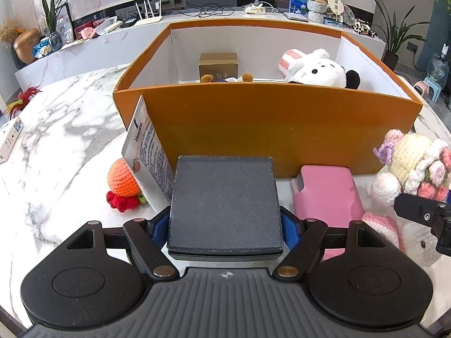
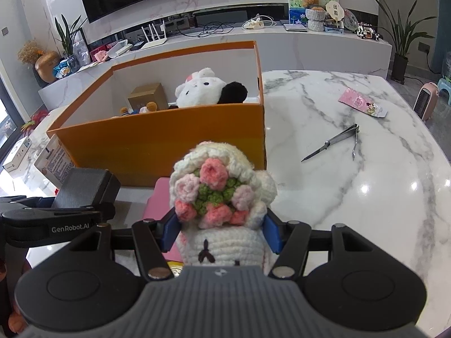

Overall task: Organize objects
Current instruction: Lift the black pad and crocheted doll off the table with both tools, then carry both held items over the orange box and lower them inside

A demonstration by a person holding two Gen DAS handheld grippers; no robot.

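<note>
My left gripper [image 1: 225, 224] is shut on a dark grey square box [image 1: 224, 200], its blue pads pressed against both sides, just in front of the orange box [image 1: 267, 129]. In the right wrist view my right gripper [image 2: 221, 229] is shut on a white crocheted doll [image 2: 222, 197] that carries a pink and green flower bouquet. The same doll [image 1: 417, 169] shows at the right edge of the left wrist view. Inside the orange box [image 2: 157, 149] lie a white plush toy [image 2: 201, 88], a gold cube box [image 2: 148, 95] and small bear figures [image 2: 149, 107].
A pink case [image 1: 328, 191] lies on the marble table [image 1: 64, 129] beside the grey box. A crocheted orange fruit [image 1: 122, 181] and a Vaseline card [image 1: 149, 152] sit to the left. Metal clippers [image 2: 335, 142] and a pink packet [image 2: 362, 102] lie on the right.
</note>
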